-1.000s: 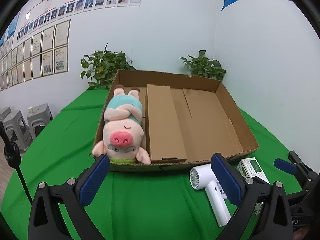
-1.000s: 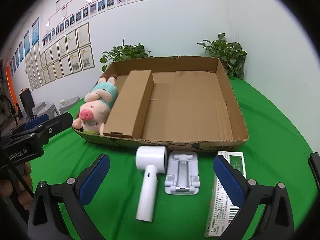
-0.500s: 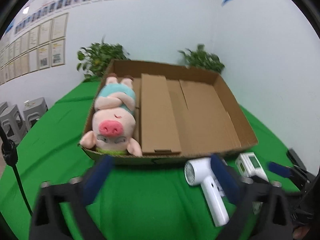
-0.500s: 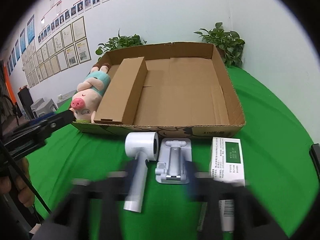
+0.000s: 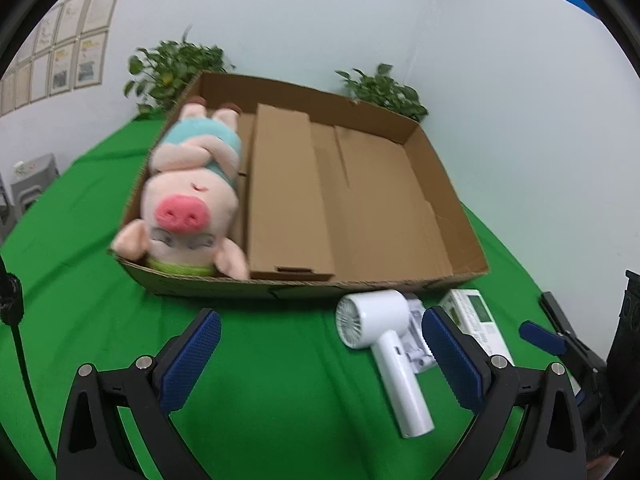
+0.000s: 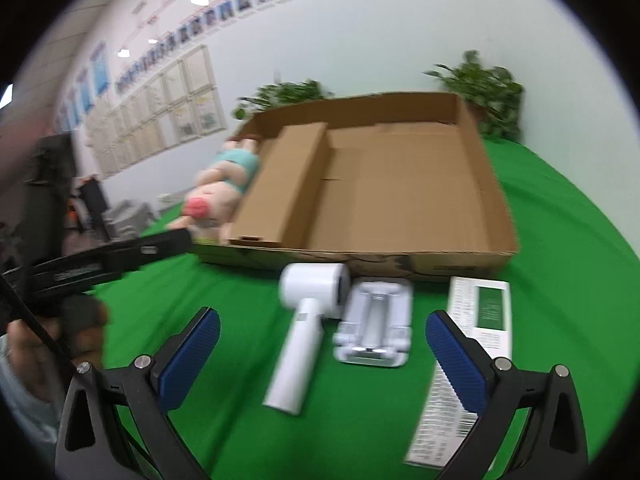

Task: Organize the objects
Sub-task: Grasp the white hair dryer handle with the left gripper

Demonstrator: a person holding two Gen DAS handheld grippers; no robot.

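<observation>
A shallow cardboard box [image 5: 464, 236] [image 6: 496, 204] lies on the green table. In it lie a pink plush pig [image 5: 188, 204] [image 6: 216, 192] at the left and a long brown carton [image 5: 286, 196] [image 6: 284, 188]. In front of the box lie a white hair dryer [image 5: 388, 344] [image 6: 308, 328], a white stand [image 6: 374, 328] and a white-green packet [image 5: 476, 320] [image 6: 476, 344]. My left gripper [image 5: 320, 356] is open and empty above the cloth, left of the dryer. My right gripper [image 6: 322, 360] is open and empty, with the dryer handle and stand between its fingers' span.
Two potted plants [image 5: 176, 68] [image 5: 384, 92] stand behind the box against the white wall. The left gripper's arm [image 6: 108, 256] and hand reach in at the left of the right wrist view. Grey stools [image 5: 32, 180] stand beyond the table's left edge.
Both grippers have moved forward and down toward the items in front of the box. Both stay open and empty. The objects have not moved.
</observation>
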